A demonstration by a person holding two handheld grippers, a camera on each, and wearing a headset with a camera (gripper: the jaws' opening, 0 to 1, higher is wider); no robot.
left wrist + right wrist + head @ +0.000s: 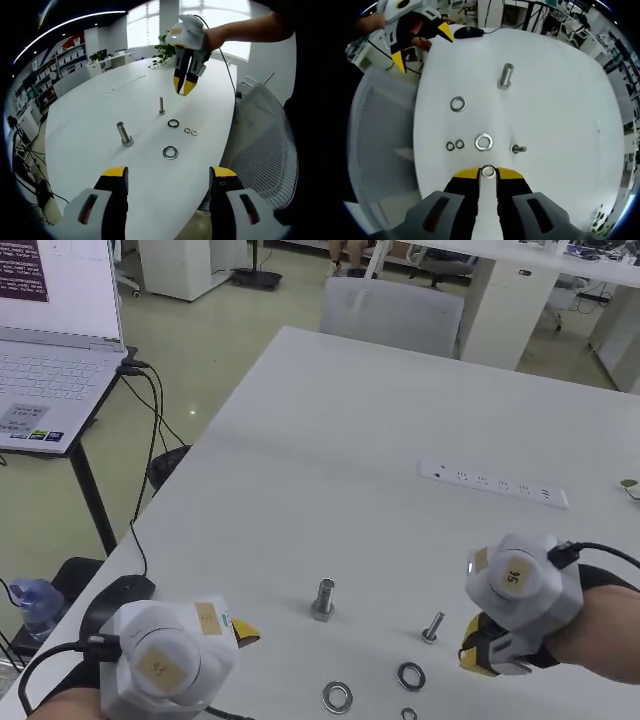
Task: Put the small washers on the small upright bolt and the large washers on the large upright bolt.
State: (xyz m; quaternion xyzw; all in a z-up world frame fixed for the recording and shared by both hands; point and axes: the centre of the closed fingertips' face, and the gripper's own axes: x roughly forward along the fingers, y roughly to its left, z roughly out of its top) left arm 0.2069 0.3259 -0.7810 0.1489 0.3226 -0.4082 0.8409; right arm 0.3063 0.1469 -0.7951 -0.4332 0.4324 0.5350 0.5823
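The large upright bolt (323, 600) (124, 134) (506, 76) and the small upright bolt (432, 627) (161, 105) (518, 148) stand on the white table (330, 460). Two large washers (337, 697) (410, 676) (458, 104) (483, 142) lie flat near them. Two small washers (187, 130) (450, 146) lie side by side close to the front edge. My right gripper (485, 655) (488, 175) hovers just right of the small bolt, shut on a small washer (488, 171). At the table's near left corner my left gripper (240, 633) (169, 172) is open and holds nothing.
A white power strip (492, 484) lies further back on the right. A laptop (50, 370) sits on a side stand to the left, with cables hanging down. A grey chair (390, 312) stands at the far edge, and a mesh chair (260, 125) at the near edge.
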